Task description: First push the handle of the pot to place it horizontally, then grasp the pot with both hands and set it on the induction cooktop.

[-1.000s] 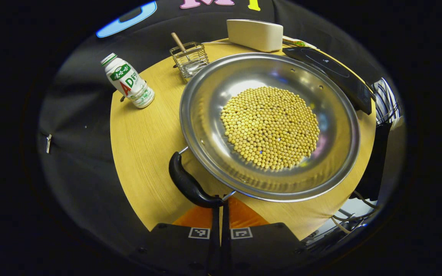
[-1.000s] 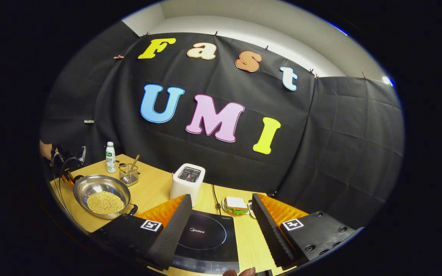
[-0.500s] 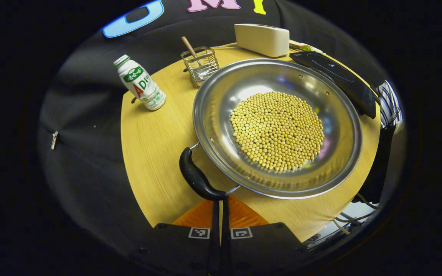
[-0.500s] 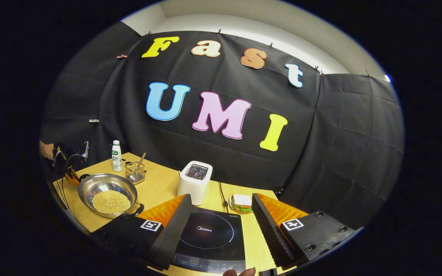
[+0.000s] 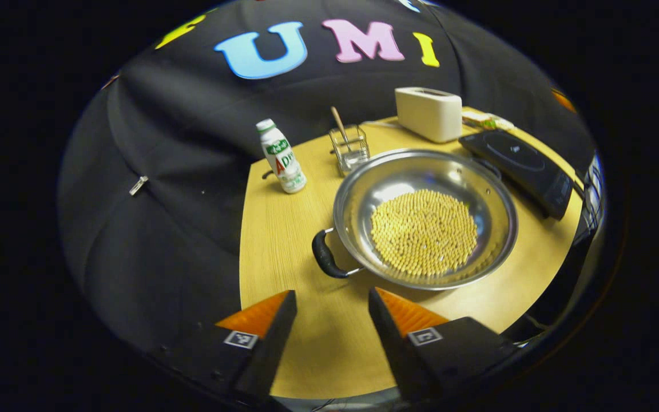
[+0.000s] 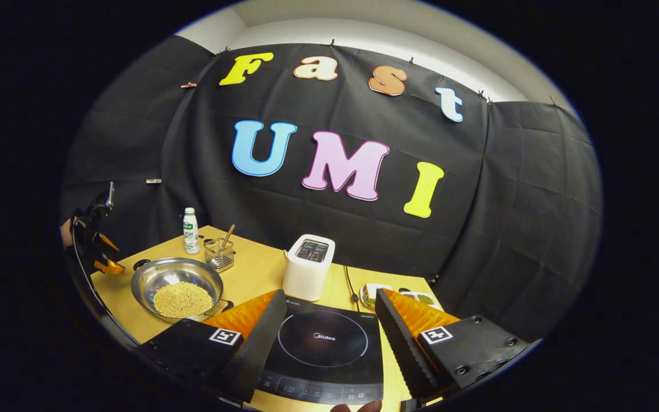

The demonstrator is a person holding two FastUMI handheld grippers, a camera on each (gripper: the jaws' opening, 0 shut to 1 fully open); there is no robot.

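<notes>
Left gripper point(image 5: 328, 297) was wide open, holding nothing, above bare table point(image 5: 284, 229) just short of the pot's near handle point(image 5: 325, 260), not touching it. Right gripper point(image 6: 329, 303) was also spread wide and empty, framing the induction cooktop point(image 6: 324, 355) below it.

Pot point(image 5: 425, 217), steel, with a bed of yellow beans point(image 5: 424, 232), sat flat on the table left of the cooktop, apart from it. Near handle lay close to the table's left edge; bare wood lay between pot and front edge.

Behind the pot: bottle point(image 5: 281, 155), wire holder point(image 5: 349, 150) with 1 stick, toaster point(image 5: 428, 113).

Cooktop carried a brand mark, the bottle a printed label.
</notes>
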